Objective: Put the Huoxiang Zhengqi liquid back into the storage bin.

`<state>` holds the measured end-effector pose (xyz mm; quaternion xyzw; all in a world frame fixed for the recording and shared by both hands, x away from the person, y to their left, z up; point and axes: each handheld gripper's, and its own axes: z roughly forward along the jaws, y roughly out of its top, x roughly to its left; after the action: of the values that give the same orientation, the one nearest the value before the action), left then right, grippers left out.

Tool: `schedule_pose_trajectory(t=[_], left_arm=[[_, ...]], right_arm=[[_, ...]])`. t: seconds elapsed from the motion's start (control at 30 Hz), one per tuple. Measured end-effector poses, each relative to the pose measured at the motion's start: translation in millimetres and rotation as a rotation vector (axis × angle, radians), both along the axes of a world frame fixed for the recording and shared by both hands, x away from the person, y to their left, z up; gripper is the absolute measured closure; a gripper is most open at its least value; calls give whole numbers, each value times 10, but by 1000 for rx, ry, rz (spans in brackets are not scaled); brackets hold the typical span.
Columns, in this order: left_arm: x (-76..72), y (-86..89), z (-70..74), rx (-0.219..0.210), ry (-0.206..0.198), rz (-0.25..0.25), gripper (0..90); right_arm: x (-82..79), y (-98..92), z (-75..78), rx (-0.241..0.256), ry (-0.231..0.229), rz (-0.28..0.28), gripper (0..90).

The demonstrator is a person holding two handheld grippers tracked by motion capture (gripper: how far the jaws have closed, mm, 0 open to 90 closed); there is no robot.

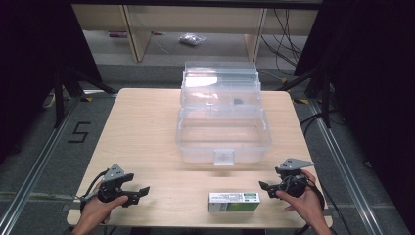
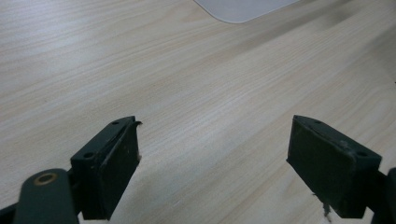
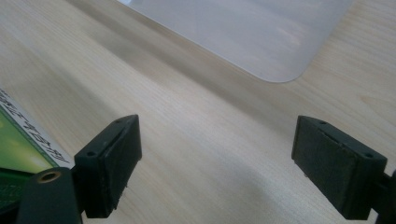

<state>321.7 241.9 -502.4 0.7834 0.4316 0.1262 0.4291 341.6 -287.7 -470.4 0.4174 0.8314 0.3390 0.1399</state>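
A clear plastic storage box (image 1: 222, 142) stands open at the table's middle, its lid tilted back. A small green and white carton (image 1: 234, 201) lies flat near the front edge. My right gripper (image 1: 265, 186) rests just right of the carton, open, jaws pointing left with nothing between them. In the right gripper view the carton's end (image 3: 23, 140) shows at the lower left and the box's corner (image 3: 261, 37) at the top. My left gripper (image 1: 142, 192) sits at the front left, open and empty, over bare wood. In the left gripper view the box's corner (image 2: 243, 8) shows at the top.
The wooden table (image 1: 142, 132) has bare surface to the left of the box. Black stands and cables flank the table on the floor. A wooden shelf frame (image 1: 142, 29) stands behind the table, with a small bag (image 1: 192, 39) on the floor beyond.
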Motion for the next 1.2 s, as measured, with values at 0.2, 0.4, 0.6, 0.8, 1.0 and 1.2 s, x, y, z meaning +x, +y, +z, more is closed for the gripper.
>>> schedule_pose_trajectory(t=[0.2,0.4,0.6,0.8,1.0,1.2], left_arm=[[1,9,-1,10,4,-2,159],[2,10,-1,6,6,-1,160],[2,11,0,8,6,-2,160],[3,10,0,8,6,-2,160],[2,10,0,9,7,-2,160],[1,10,1,7,5,-1,160]], right_arm=[[-12,12,68,-11,5,24,169],[-16,28,187,-21,-1,71,170],[-33,73,319,-36,-10,131,174],[-113,157,473,-45,-6,172,177],[-203,270,633,-68,-52,229,177],[-275,403,772,-91,-55,324,177]])
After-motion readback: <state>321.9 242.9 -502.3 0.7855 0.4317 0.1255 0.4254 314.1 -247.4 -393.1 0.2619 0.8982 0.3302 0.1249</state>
